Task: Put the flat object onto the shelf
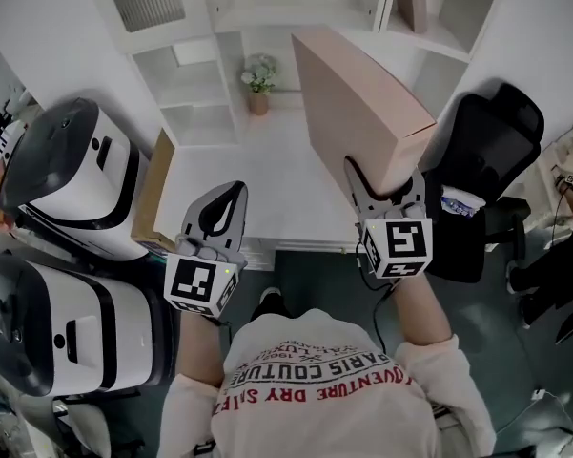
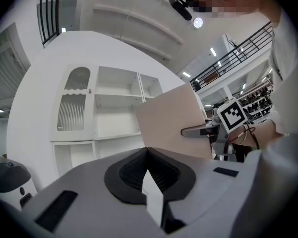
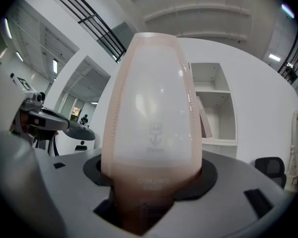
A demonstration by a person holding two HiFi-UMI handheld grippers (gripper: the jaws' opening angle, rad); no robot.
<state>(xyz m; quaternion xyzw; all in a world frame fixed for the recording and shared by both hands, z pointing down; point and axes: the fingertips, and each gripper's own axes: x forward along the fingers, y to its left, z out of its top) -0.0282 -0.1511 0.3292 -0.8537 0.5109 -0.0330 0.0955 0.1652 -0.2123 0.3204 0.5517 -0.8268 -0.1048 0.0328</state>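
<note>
Pink flat object (image 1: 358,93) held in the air over the table, not on the shelf.

Right gripper (image 1: 387,191) points level and is clenched on the near end of the flat object. The object stands on edge and runs away from the person toward the far white shelf (image 1: 198,95), above the right part of the white table (image 1: 257,194). Left gripper (image 1: 231,195) sits to the left, apart from the object, its jaws pressed together with nothing between them. A small potted plant (image 1: 258,82) stands at the table's far edge, just left of the object. A brown cardboard piece (image 1: 153,194) lies along the table's left edge, with two white machines (image 1: 76,175) further left. A black chair (image 1: 491,136) is at right.
</note>
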